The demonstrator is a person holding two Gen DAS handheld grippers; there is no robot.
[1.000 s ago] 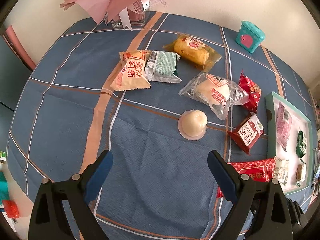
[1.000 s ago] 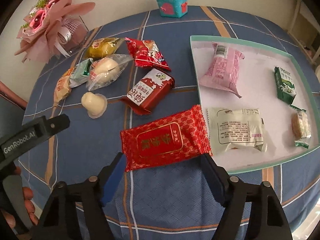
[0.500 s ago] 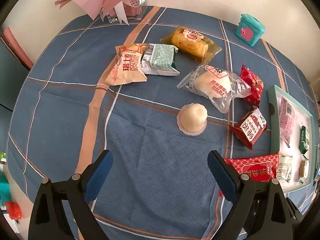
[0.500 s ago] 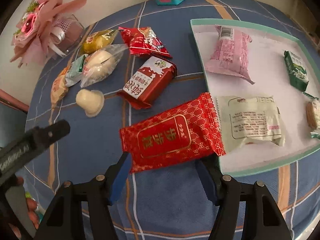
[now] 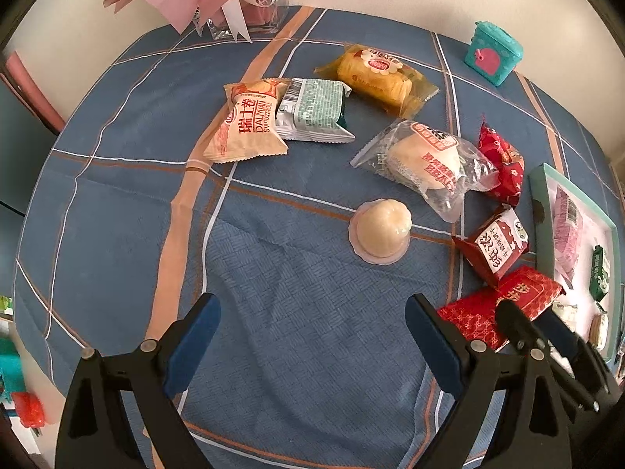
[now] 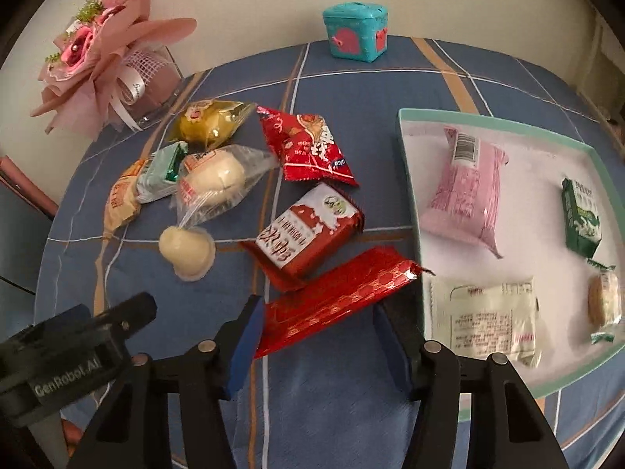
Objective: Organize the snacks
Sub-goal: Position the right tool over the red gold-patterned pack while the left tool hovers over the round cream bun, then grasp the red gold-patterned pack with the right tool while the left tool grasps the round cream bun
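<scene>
My right gripper (image 6: pixel 318 336) is shut on the flat red foil packet (image 6: pixel 336 301) and holds it tilted, one end raised above the blue cloth, just left of the teal-rimmed tray (image 6: pixel 406 179). The packet also shows in the left wrist view (image 5: pixel 504 305). The tray holds a pink packet (image 6: pixel 465 187), a green packet (image 6: pixel 582 215), a white packet (image 6: pixel 484 318) and a small biscuit (image 6: pixel 603 301). My left gripper (image 5: pixel 310 338) is open and empty above bare cloth, near a white jelly cup (image 5: pixel 381 230). Loose snacks lie beyond: a red box-like packet (image 6: pixel 308 234), a red bag (image 6: pixel 308 148), a clear-wrapped bun (image 5: pixel 425 160).
A beige packet (image 5: pixel 250 123), a pale green packet (image 5: pixel 312 109) and a yellow cake roll (image 5: pixel 377 74) lie at the back left. A pink bouquet in a glass vase (image 6: pixel 113 62) and a teal box (image 6: pixel 355 31) stand along the far edge by the wall.
My right gripper has closed on the red foil packet and lifted it, tilting it on edge. My left gripper has moved slightly nearer the snacks and stays open.
</scene>
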